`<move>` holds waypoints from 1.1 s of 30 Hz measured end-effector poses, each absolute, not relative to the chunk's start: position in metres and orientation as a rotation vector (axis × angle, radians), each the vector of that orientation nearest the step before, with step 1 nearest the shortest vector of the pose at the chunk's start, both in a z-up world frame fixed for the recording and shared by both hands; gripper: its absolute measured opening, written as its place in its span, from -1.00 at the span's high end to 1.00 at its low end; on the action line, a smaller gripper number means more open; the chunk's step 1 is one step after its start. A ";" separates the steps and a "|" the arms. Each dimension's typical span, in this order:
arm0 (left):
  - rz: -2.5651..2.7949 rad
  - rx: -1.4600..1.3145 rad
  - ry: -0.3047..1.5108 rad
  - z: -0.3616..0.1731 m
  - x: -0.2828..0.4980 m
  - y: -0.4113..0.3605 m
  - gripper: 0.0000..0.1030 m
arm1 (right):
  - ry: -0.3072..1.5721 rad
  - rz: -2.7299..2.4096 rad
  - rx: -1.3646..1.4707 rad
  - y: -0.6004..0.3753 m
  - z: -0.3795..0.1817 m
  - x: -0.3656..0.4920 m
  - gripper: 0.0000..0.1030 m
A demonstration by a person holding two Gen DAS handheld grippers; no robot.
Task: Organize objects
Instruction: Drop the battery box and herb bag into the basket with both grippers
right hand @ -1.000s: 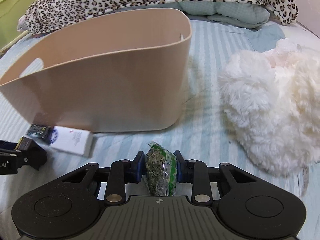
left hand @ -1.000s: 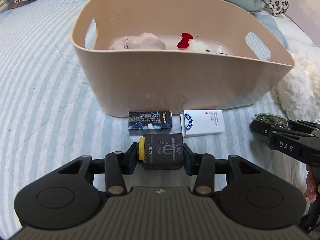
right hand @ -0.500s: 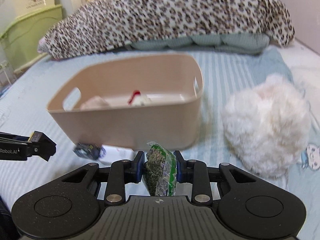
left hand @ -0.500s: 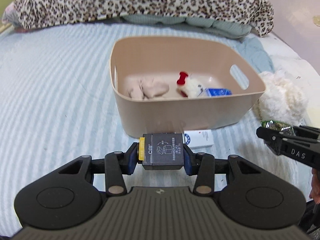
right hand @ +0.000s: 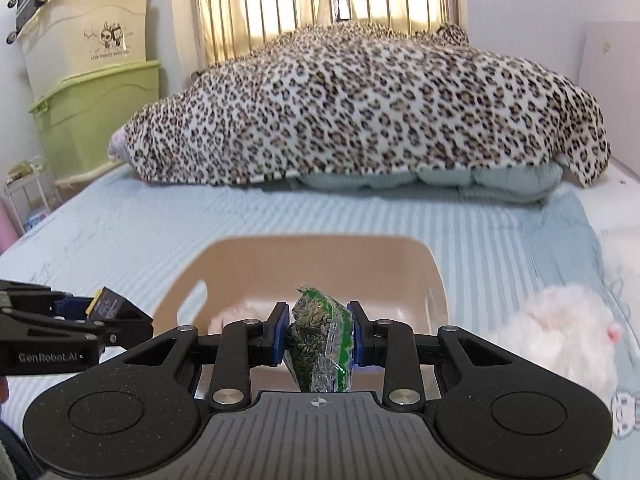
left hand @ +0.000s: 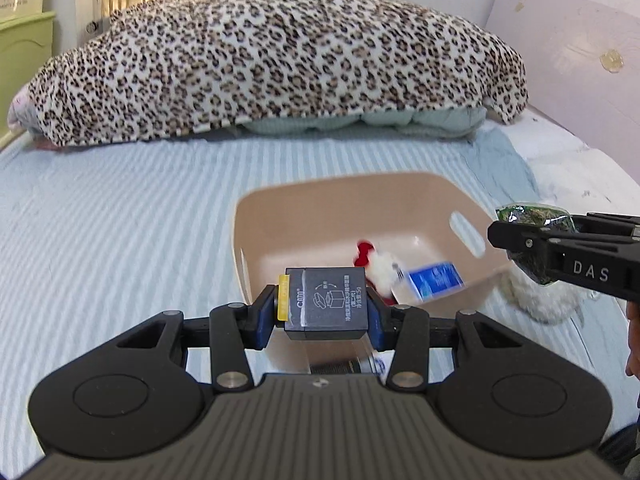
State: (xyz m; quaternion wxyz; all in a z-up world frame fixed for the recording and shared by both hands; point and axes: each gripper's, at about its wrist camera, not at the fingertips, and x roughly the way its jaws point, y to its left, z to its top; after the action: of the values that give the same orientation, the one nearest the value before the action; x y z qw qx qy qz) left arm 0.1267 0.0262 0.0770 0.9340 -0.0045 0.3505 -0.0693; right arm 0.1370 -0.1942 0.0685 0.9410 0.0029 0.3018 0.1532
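Box [left hand: 326, 303] — seed packet [right hand: 320, 346] — both clamped

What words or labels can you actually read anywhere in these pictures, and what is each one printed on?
"DAS": on the right gripper, seen from the left camera.
"GenRobot.AI": on the left gripper, seen from the right camera.
"Live happy every day", roughly: on the cream storage bin; small, so not certain.
Dark box between the left jaws: a short logo and small print, too small to read.
Blue carton in the tub: blurred, unreadable.

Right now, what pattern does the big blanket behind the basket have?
Leopard spots on the blanket; clearest in the right wrist view.
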 end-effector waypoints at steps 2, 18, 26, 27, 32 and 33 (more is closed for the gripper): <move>-0.135 -0.003 0.704 0.080 0.136 0.027 0.10 | 0.609 0.316 0.024 -0.191 0.072 0.148 0.45; -0.108 0.116 0.800 0.018 0.231 0.002 0.10 | 0.696 0.216 0.012 -0.172 0.016 0.236 0.45; -0.095 0.143 0.878 -0.018 0.245 -0.003 0.09 | 0.793 0.185 0.061 -0.180 -0.022 0.253 0.42; -0.108 0.152 0.875 -0.017 0.242 -0.004 0.09 | 0.798 0.184 0.068 -0.181 -0.023 0.253 0.30; -0.080 0.186 0.832 0.003 0.228 -0.005 -0.48 | 0.775 0.165 0.034 -0.179 -0.021 0.245 -0.22; -0.068 0.183 0.824 0.009 0.224 -0.004 -0.48 | 0.770 0.173 0.040 -0.180 -0.018 0.241 -0.30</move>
State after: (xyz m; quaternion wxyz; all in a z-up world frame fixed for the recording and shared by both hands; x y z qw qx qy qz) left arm 0.2239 -0.0043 0.0089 0.9118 0.0888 0.3997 -0.0331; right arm 0.2407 -0.1795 -0.0180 0.9230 0.0194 0.3750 0.0841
